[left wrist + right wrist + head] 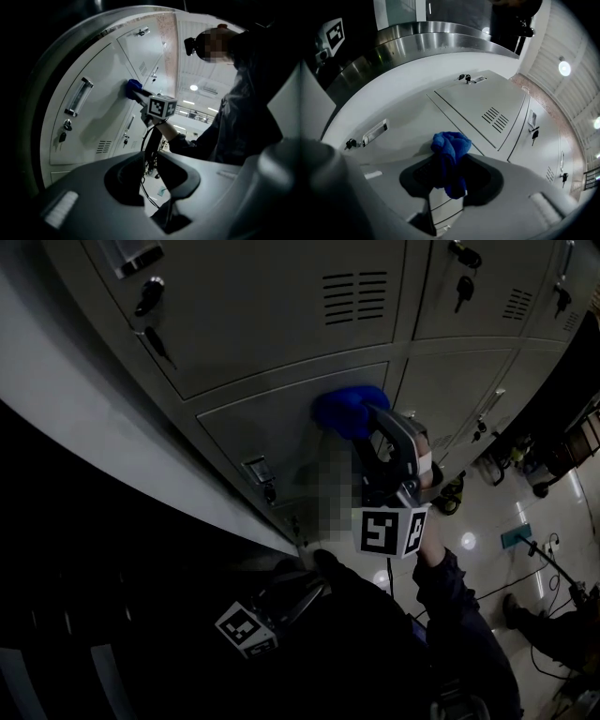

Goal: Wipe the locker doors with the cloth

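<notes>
The cloth (450, 147), clenched in my right gripper (450, 165), touches the locker door (262, 427), so I must press evenly while sweeping.

Right claw (449, 165) tight (left claw (152, 174) agape)

Dark long sleeve (455, 601), grey right hand-held gripper (450, 177), b&w marker cube (389, 532), blk cable (389, 573)

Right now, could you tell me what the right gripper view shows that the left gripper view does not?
Only the right gripper view: the right tongs closed on the bunched blue cloth, up close. Only the left gripper view: the left tongs slightly apart and empty, the right gripper's marker cube, and the person's sleeve. Both: the cloth against grey locker doors with vents and keys.
</notes>
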Action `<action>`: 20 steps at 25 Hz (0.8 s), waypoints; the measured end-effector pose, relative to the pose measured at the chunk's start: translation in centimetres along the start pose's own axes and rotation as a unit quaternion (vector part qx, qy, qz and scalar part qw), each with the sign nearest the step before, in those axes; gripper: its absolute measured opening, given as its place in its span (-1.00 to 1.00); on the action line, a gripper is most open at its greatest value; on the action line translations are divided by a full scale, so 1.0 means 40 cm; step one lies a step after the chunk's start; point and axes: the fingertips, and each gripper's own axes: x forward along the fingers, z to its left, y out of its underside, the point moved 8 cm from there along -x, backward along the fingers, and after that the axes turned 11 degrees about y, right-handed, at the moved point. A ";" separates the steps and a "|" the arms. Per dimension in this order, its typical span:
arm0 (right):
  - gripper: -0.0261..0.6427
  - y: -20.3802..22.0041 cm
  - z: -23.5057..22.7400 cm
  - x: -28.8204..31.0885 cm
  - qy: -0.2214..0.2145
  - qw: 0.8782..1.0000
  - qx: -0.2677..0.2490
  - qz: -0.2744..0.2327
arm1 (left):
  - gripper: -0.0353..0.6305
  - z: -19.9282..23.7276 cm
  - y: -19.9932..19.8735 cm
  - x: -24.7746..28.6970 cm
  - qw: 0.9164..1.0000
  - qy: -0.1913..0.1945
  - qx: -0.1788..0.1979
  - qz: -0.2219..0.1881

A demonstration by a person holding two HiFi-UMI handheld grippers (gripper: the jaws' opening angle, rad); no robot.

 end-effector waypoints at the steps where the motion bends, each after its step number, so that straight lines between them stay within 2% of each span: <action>1: -0.52 0.010 0.008 -0.005 -0.003 1.000 0.005 0.004 | -0.71 0.003 0.000 0.005 1.000 0.003 -0.001 0.002; 4: -0.52 0.037 0.035 -0.019 -0.011 1.000 0.008 0.013 | -0.71 0.011 0.003 0.021 1.000 0.007 -0.008 0.013; 12: -0.52 0.117 0.136 -0.066 -0.030 0.999 -0.028 0.033 | -0.71 0.018 0.009 0.041 1.000 0.005 -0.019 0.022; 20: -0.52 0.222 0.269 -0.126 -0.096 0.992 -0.041 0.075 | -0.71 0.001 0.017 0.054 0.999 0.000 -0.029 0.026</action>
